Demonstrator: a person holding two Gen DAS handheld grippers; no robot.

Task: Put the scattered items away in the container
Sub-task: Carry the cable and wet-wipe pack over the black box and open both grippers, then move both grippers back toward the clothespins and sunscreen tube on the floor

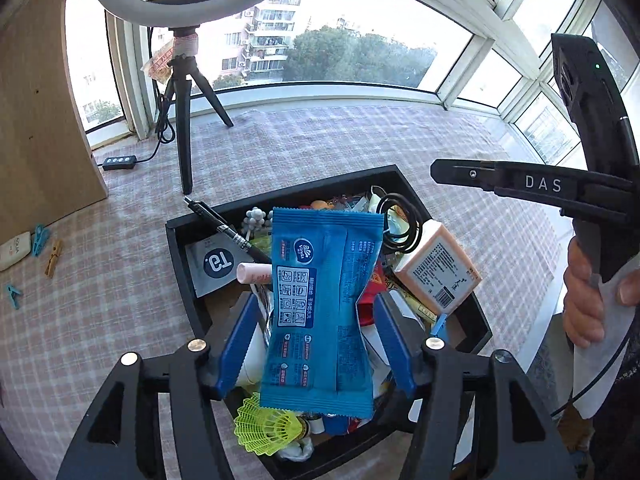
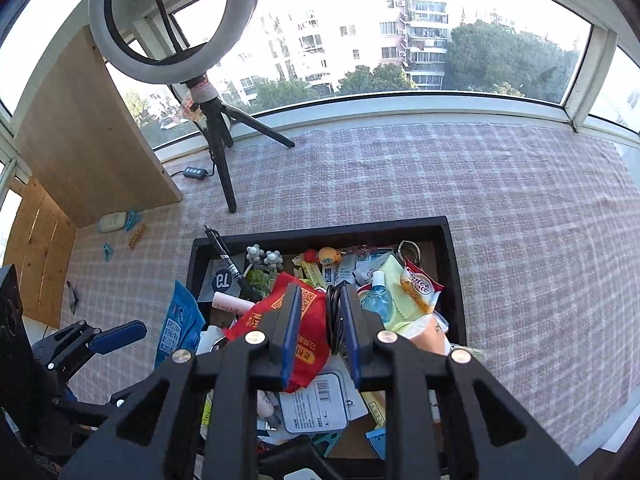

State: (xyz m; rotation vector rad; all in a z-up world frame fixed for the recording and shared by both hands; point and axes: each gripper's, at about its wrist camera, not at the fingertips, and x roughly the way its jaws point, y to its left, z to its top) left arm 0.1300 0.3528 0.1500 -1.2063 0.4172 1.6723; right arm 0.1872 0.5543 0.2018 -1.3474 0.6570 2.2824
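Note:
A black box (image 1: pixel 300 190) (image 2: pixel 320 229) full of small items sits on the checked cloth. My left gripper (image 1: pixel 316 344) hovers over it with blue fingers (image 1: pixel 236 344) spread, and a blue wipe packet (image 1: pixel 320 312) (image 2: pixel 180 324) hangs between them with a gap at each side. My right gripper (image 2: pixel 320 320) (image 1: pixel 440 172) is also above the box, jaws apart. A black cable coil (image 2: pixel 334 316) (image 1: pixel 400 220) shows beside one of its fingers, not squeezed, over a red packet (image 2: pixel 276 312).
At the left on the cloth lie a white tube (image 1: pixel 14 250), blue clothespins (image 1: pixel 40 238) and a wooden clothespin (image 1: pixel 54 258). A ring light tripod (image 1: pixel 184 120) and a wooden board (image 1: pixel 40 120) stand at the back left. A person's hand (image 1: pixel 584 300) holds the right gripper.

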